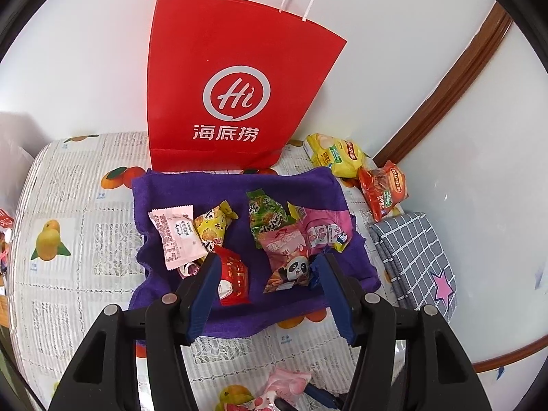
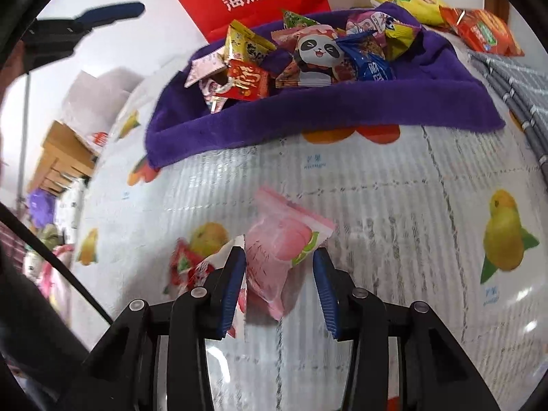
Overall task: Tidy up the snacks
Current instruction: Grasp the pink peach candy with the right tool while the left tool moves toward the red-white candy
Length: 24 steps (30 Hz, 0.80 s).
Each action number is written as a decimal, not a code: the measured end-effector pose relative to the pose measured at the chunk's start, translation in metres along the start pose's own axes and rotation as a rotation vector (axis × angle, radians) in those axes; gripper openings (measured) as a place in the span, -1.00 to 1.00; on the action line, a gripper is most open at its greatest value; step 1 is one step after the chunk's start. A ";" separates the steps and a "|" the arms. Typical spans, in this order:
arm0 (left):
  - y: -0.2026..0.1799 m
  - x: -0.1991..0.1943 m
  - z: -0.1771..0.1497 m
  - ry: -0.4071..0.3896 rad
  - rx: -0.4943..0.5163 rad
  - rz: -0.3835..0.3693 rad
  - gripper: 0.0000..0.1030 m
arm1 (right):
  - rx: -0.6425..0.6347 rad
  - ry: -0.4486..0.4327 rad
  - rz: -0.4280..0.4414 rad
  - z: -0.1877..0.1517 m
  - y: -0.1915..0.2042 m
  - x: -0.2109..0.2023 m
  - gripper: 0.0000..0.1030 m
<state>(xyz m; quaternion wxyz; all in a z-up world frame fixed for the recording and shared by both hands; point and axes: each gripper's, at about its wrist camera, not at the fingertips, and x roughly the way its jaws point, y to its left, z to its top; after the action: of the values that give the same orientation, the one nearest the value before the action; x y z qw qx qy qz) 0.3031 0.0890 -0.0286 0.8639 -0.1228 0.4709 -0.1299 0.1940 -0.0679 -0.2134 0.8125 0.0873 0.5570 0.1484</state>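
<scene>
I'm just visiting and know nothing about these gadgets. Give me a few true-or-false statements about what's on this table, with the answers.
1. A red bag stands behind the purple cloth. True.
2. The purple cloth holds no snacks. False: several packets lie on it, including a panda packet.
3. The right gripper has a pink packet between its fingers. True.
4. The left gripper is clamped on a packet. False: it is open, above the cloth.
5. The yellow packet lies on the purple cloth. False: it lies beside it, on the fruit-print table cover.
</scene>
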 end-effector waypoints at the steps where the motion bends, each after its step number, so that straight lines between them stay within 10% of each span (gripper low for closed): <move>1: 0.001 0.000 0.000 0.000 -0.001 -0.002 0.10 | -0.005 -0.001 -0.003 0.002 0.002 0.002 -0.17; 15: 0.004 -0.002 0.002 -0.007 -0.008 0.006 0.10 | -0.022 -0.024 -0.077 0.026 0.032 0.027 0.12; 24: 0.006 -0.001 0.002 -0.006 -0.008 0.017 0.10 | -0.117 -0.109 -0.211 0.030 0.048 0.038 -0.02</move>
<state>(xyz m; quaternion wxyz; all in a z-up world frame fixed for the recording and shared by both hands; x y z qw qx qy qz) 0.3052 0.0953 -0.0287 0.8660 -0.1226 0.4697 -0.1202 0.2274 -0.0092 -0.2213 0.8565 -0.0115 0.5082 0.0895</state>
